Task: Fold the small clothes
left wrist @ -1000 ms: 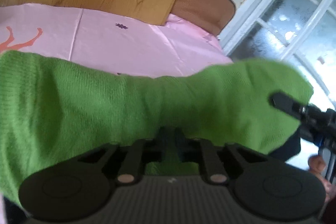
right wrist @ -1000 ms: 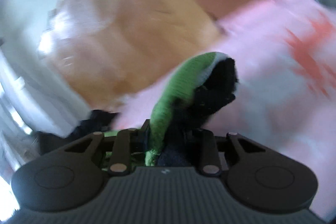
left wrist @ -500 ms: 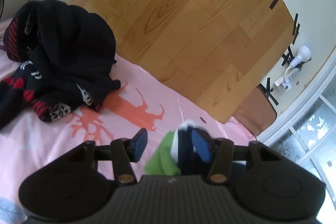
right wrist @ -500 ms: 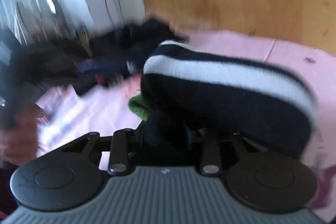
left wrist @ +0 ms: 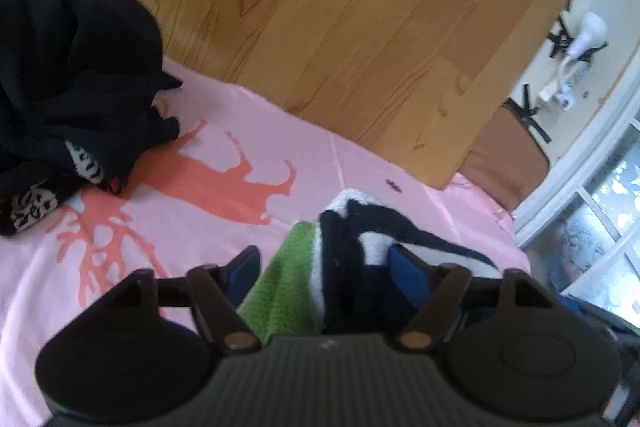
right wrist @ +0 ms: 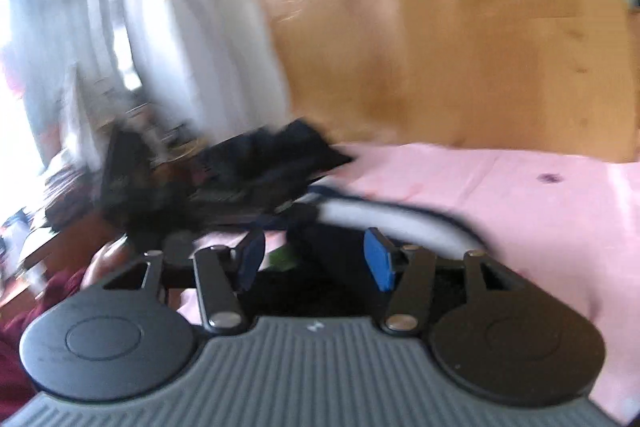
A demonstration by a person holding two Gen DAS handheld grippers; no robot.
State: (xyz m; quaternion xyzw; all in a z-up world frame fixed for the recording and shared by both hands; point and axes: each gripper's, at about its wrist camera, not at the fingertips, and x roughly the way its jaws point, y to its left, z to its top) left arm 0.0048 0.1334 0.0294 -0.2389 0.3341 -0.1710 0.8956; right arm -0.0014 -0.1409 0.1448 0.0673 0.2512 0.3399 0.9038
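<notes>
A small knit garment, green with navy and white stripes (left wrist: 340,267), lies bunched on the pink sheet (left wrist: 200,187). My left gripper (left wrist: 326,267) is open, its blue-padded jaws standing on either side of the garment. In the blurred right wrist view my right gripper (right wrist: 316,259) is also open, with the garment's navy and white striped part (right wrist: 380,223) lying between and just beyond its jaws; a sliver of green (right wrist: 284,259) shows underneath.
A heap of black clothes with red and white patterns (left wrist: 68,87) lies at the sheet's left; it shows blurred in the right wrist view (right wrist: 240,171). Wooden floor (left wrist: 320,27) lies beyond the sheet's edge. A window frame (left wrist: 580,187) stands at the right.
Both grippers have opened and let go of the green striped garment, which now lies folded on the sheet. A second ago it was stretched out between them.
</notes>
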